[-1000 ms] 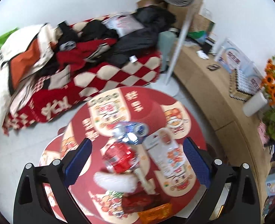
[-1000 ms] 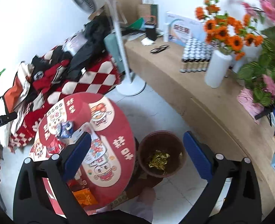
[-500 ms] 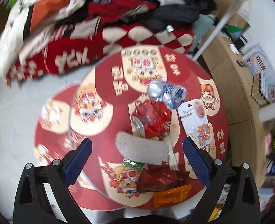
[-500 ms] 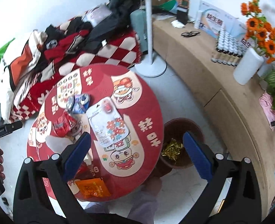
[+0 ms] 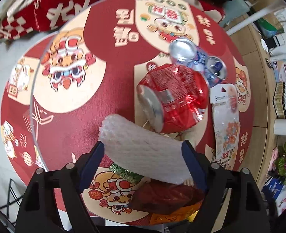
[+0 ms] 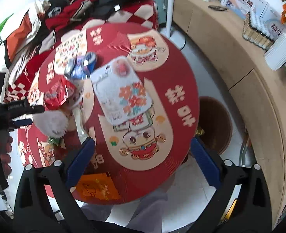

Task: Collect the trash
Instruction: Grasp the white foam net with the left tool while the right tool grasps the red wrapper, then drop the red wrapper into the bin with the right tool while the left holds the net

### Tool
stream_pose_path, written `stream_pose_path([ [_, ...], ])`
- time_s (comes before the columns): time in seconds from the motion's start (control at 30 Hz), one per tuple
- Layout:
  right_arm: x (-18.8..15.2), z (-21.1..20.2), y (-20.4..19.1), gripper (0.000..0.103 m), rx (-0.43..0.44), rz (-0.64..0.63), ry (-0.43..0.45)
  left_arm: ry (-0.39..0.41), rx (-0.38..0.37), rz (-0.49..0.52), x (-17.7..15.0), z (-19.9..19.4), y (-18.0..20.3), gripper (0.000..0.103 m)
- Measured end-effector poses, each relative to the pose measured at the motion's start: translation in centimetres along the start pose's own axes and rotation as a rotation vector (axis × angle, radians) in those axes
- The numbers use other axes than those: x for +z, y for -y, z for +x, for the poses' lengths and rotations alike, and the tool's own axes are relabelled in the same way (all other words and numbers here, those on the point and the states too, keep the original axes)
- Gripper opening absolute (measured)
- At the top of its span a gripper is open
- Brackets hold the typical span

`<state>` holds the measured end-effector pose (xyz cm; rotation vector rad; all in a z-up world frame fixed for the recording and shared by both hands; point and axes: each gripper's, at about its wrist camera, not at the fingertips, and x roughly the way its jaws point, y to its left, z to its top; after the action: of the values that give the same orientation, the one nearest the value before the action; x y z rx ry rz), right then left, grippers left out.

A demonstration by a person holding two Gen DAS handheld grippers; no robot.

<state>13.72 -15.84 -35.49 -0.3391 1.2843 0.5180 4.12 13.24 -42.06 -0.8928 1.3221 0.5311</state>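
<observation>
On the round red table [image 5: 108, 68] lies a white foam net sleeve [image 5: 143, 151], exactly between the blue fingers of my left gripper [image 5: 143, 145]. Its jaws are closing, with the pads at the sleeve's two ends and no squeeze showing. Beyond it lie a crushed red can [image 5: 174, 97], a crushed blue can [image 5: 199, 60] and a clear plastic package [image 5: 226, 120]. A dark red wrapper [image 5: 166, 198] and an orange wrapper [image 6: 96, 188] sit at the near edge. My right gripper [image 6: 142, 141] hangs open above the table's near right part, nothing between its fingers.
A brown bin [image 6: 214, 124] with a gold wrapper inside stands on the floor right of the table. A curved wooden counter [image 6: 249, 81] runs behind it. A fan pole [image 6: 170, 9] and a clothes-covered sofa [image 6: 75, 13] stand beyond the table. A hand [image 6: 1, 151] holds the left gripper.
Both grippers have dropped toward the table and now point steeply down. The left one has come down around the foam sleeve and its fingers stand closer together.
</observation>
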Motion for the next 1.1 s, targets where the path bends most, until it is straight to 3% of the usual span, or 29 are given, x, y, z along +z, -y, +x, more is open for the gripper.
stream_pose_path([
  [0.13, -0.6, 1.3, -1.0, 0.097, 0.027, -0.011, -0.031, -0.017, -0.052, -0.026, 0.4, -0.2, -1.0, 0.025],
  [0.23, -0.6, 2.0, -2.3, 0.095, 0.055, -0.036, -0.044, -0.002, -0.081, 0.001, 0.7, -1.6, -1.3, 0.014],
  [0.43, -0.3, 4.1, -5.4, 0.079, 0.135, -0.115, -0.089, 0.068, -0.114, 0.017, 1.0, -5.4, -2.4, 0.011],
  [0.6, -0.5, 5.9, -7.6, 0.059, 0.195, -0.173, -0.143, 0.137, -0.093, 0.055, 0.7, -8.5, -3.4, 0.011],
  [0.73, -0.9, 7.1, -8.2, 0.054, 0.226, -0.173, -0.187, 0.186, -0.067, 0.106, 0.4, -10.6, -4.0, 0.011],
  [0.83, -1.2, 7.8, -8.3, 0.042, 0.242, -0.165, -0.215, 0.207, -0.063, 0.127, 0.2, -11.5, -4.0, 0.011],
  [1.0, -1.3, 7.9, -8.0, 0.014, 0.29, -0.134, -0.237, 0.231, -0.063, 0.168, -0.2, -12.5, -3.5, 0.011],
  [1.1, -0.9, 6.8, -8.3, 0.008, 0.305, -0.148, -0.204, 0.243, -0.067, 0.191, -0.3, -13.0, -2.9, 0.011],
])
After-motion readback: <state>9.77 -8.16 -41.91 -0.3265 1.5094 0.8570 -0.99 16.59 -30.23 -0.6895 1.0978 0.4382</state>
